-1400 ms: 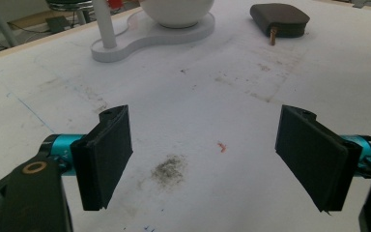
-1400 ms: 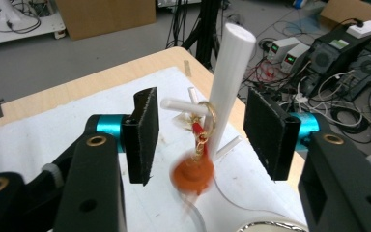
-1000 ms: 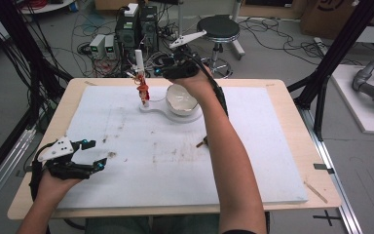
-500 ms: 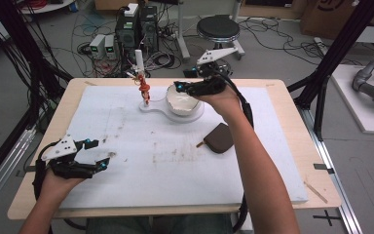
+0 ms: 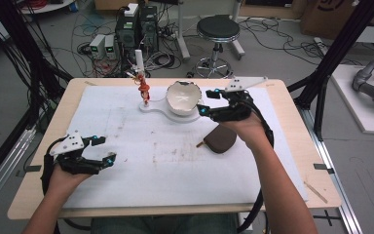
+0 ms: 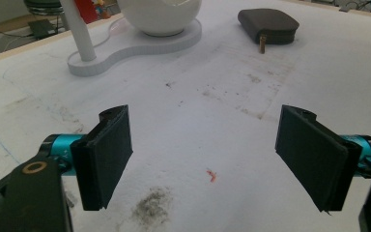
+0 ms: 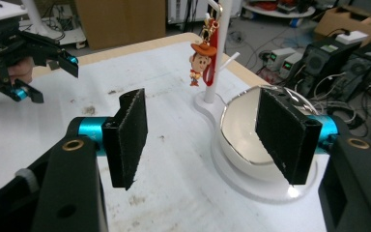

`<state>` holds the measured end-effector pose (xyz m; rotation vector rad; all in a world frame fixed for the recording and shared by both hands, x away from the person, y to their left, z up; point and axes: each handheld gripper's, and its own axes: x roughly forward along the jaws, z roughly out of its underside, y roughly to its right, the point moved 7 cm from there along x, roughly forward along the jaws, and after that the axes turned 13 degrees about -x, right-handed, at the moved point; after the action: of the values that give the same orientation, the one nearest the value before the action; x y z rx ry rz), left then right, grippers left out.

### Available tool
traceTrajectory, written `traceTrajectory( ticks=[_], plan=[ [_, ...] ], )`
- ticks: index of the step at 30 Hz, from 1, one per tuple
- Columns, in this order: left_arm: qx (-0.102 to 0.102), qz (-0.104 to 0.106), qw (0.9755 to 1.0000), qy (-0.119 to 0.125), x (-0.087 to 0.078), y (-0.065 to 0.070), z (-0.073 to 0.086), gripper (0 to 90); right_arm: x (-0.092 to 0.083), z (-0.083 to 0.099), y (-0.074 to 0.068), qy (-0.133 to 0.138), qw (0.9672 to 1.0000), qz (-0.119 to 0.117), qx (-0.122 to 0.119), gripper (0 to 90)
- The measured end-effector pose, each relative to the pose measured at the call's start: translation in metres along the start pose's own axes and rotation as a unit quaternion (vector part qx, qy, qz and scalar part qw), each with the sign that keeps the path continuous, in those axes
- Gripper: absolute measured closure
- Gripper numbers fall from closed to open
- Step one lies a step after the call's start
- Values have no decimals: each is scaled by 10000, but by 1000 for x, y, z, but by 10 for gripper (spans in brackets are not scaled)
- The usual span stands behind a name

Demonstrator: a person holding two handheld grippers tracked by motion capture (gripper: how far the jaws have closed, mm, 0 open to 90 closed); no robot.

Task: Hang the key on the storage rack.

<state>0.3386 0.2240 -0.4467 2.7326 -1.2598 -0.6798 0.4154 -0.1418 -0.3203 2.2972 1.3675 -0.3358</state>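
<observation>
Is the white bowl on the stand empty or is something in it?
Empty, as far as it shows: in the right gripper view the bowl shows bare white inside. The right jaw hides part of its interior.

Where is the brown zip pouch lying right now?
In the high view the brown pouch lies on the white mat, right of centre, below the right gripper.

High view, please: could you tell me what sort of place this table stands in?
Probably a lab or workshop for recording hand work. Tangled cables and electronic boxes lie on the floor behind the table, black frame struts stand beside it, and a stool stands nearby.
</observation>
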Motion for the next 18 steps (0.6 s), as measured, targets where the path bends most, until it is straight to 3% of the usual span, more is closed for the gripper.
traceTrajectory(
  ticks=[11,18],
  plan=[
    [-25,104,9999,30,10,1,-5,206,-30,44,-8,60,9991,177,368,347],
    [-74,136,9998,105,13,0,-7,206,-46,76,-23,203,9971,279,674,337]
  ],
)
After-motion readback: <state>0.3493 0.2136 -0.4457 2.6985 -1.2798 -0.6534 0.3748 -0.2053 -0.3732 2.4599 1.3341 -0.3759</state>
